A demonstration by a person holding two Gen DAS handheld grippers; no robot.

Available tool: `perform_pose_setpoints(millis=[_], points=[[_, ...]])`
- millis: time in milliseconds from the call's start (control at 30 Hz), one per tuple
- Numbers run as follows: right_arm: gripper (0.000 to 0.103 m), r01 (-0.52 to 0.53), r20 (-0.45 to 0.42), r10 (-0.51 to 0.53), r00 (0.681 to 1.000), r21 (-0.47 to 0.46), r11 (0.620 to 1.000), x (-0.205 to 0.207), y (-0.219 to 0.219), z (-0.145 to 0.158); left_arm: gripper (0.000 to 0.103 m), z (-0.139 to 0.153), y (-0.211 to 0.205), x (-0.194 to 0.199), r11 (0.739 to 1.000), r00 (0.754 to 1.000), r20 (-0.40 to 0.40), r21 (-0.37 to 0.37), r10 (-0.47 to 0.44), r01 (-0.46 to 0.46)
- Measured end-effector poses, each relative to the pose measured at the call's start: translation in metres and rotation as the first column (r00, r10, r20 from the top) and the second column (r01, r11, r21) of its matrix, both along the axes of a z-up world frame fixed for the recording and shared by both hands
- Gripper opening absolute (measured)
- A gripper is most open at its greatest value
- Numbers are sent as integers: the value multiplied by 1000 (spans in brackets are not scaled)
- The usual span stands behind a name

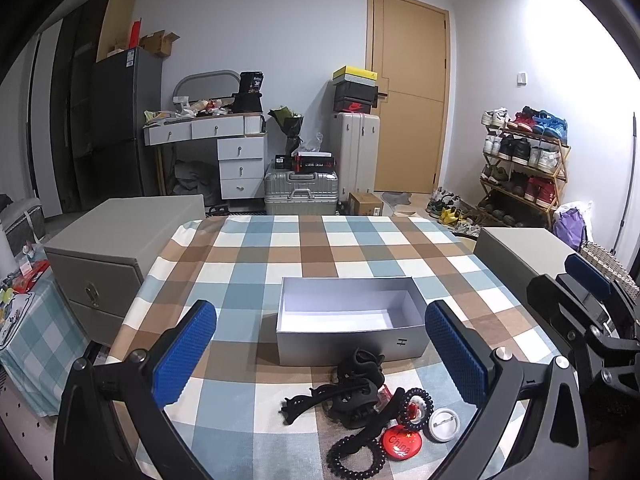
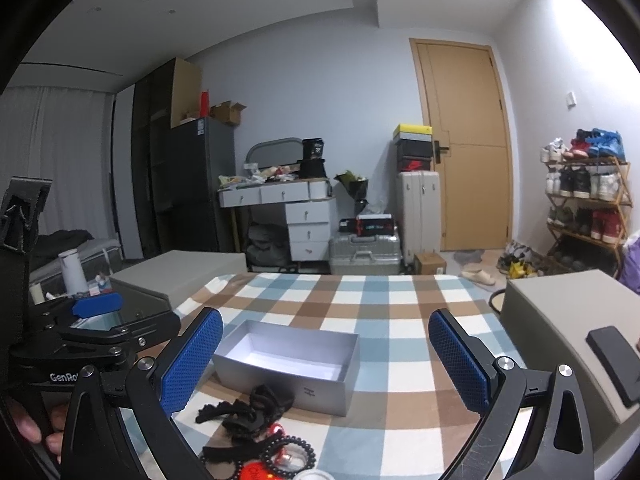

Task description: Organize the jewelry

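An empty open silver box [image 1: 350, 320] stands on the checked tablecloth [image 1: 320, 248]. In front of it lies a pile: black hair claws [image 1: 354, 394], a black bead bracelet [image 1: 354, 456], a dark coil ring [image 1: 416, 408], a red "China" badge [image 1: 400, 442] and a white badge [image 1: 442, 424]. My left gripper [image 1: 320, 354] is open and empty, above the pile. In the right wrist view the box [image 2: 288, 364] and pile [image 2: 248, 412] sit left of centre. My right gripper [image 2: 326, 360] is open and empty, above the table just right of the box.
Grey drawer cabinets stand at the table's left [image 1: 116, 256] and right [image 2: 560, 328]; a black phone [image 2: 616, 364] lies on the right one. The right gripper shows at the right edge of the left wrist view [image 1: 588, 300]. Suitcases, a desk and a shoe rack stand behind.
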State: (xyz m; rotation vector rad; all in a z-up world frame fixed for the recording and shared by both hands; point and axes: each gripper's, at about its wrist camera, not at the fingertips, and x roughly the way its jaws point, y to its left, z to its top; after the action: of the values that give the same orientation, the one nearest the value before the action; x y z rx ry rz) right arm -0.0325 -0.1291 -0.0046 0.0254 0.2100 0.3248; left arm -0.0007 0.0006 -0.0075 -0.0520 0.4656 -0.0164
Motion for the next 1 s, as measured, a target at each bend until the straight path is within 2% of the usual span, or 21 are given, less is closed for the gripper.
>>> perform_pose_setpoints(millis=[1000], points=[[103, -6, -12, 6, 1000, 4, 1000, 1, 2, -6, 102, -3, 9, -1, 1000, 1000, -23, -25, 9, -9]])
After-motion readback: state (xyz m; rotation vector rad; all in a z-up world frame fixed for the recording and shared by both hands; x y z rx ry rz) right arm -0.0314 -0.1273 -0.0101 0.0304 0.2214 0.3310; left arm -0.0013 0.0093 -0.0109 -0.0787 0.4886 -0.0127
